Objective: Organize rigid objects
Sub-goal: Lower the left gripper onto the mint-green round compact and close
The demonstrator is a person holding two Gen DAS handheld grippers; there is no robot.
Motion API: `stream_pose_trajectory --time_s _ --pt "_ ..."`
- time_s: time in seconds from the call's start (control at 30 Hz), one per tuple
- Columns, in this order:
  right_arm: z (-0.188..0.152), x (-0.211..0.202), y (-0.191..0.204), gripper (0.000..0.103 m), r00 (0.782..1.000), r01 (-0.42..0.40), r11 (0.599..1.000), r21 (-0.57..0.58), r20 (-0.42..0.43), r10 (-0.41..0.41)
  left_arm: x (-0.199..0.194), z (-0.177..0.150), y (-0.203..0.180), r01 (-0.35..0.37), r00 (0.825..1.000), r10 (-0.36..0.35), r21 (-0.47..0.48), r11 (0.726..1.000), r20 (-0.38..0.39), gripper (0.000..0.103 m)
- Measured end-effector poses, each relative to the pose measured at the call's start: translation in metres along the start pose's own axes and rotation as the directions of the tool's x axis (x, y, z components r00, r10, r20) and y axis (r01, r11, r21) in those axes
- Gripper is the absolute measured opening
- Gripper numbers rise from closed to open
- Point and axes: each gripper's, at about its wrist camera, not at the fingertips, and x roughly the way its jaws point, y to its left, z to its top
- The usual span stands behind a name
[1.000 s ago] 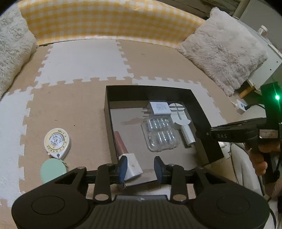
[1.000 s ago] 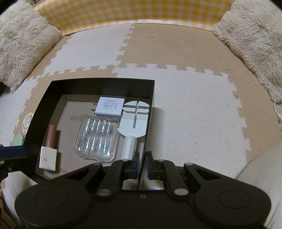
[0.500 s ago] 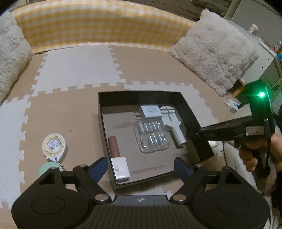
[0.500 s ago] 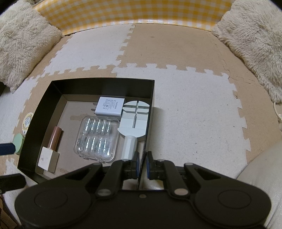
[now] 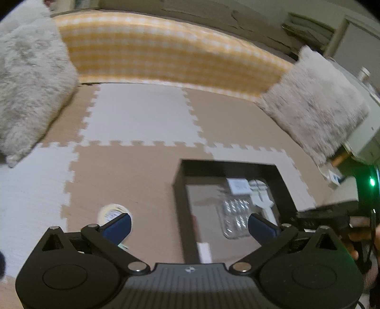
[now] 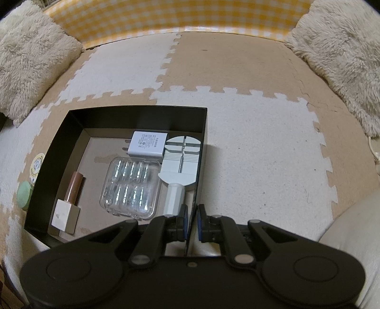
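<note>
Right gripper (image 6: 192, 222) clamped on the near right wall of the black box (image 6: 142, 114), pads pressing the thin wall from both sides; left gripper (image 5: 188, 224) jaws opening, spread wide, nothing between them, hovering over the box's near left corner, view blurred; inside the box near left, a white-capped brown bottle (image 6: 67, 204); middle, a clear plastic case (image 6: 130, 187); right, a white watch tool (image 6: 179, 164); far, a white charger (image 6: 147, 143) touching the tool; outside left on the foam mat (image 6: 261, 142), a green round disc (image 6: 23, 195) and a yellow tape measure (image 6: 36, 164) just beyond it; farthest, fluffy cushions (image 6: 337, 50) and a yellow checked bolster (image 6: 180, 14).
</note>
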Motion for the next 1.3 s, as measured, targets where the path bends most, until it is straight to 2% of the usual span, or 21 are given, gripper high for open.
stream_pose_trajectory --time_s 0.2,0.4,0.47,0.53,0.6,0.77,0.83,0.97,1.07,1.17,1.3 --pt "0.0 0.0 0.0 0.008 1.0 0.002 1.0 -0.001 -0.001 -0.002 -0.002 0.005 0.035 -0.083 0.997 0.083 -0.069 0.994 -0.003 0.103" --pt "0.0 0.001 -0.001 0.008 1.0 0.001 1.0 -0.002 -0.002 -0.001 0.017 0.004 0.057 -0.164 0.982 0.156 -0.067 0.984 -0.106 0.103" --pt "-0.001 0.001 -0.001 0.008 1.0 0.001 1.0 -0.002 -0.002 -0.001 0.022 0.002 0.06 -0.161 0.979 0.152 -0.061 0.985 -0.139 0.097" --pt "-0.001 0.001 -0.001 0.008 1.0 0.001 1.0 -0.003 -0.002 -0.001 0.027 0.001 0.06 -0.16 0.975 0.15 -0.046 0.986 -0.164 0.079" --pt "-0.001 0.001 -0.001 0.008 1.0 0.0 1.0 -0.003 -0.002 0.0 0.032 -0.003 0.06 -0.163 0.97 0.154 -0.029 0.986 -0.187 0.074" --pt "-0.001 0.001 -0.001 0.008 1.0 0.0 1.0 -0.002 -0.002 0.0 0.048 -0.014 0.062 -0.171 0.952 0.164 -0.006 0.985 -0.258 0.072" --pt "-0.001 0.001 -0.001 0.008 1.0 0.0 1.0 -0.002 -0.002 0.0 0.053 -0.018 0.062 -0.172 0.944 0.167 0.007 0.985 -0.286 0.066" --pt "-0.001 0.001 -0.001 0.008 1.0 0.0 1.0 -0.002 -0.002 0.0 0.061 -0.022 0.065 -0.191 0.931 0.187 0.02 0.981 -0.314 0.065" --pt "-0.001 0.001 -0.001 0.008 1.0 0.0 1.0 -0.002 -0.002 0.0 0.063 -0.023 0.067 -0.197 0.928 0.192 0.017 0.98 -0.32 0.064" --pt "-0.001 0.001 -0.001 0.008 1.0 0.0 1.0 -0.003 -0.002 0.0 0.066 -0.024 0.069 -0.195 0.924 0.188 0.014 0.981 -0.332 0.051" --pt "-0.001 0.001 -0.001 0.008 1.0 0.0 1.0 -0.003 -0.002 0.0 0.066 -0.023 0.066 -0.194 0.924 0.193 0.03 0.981 -0.329 0.051"
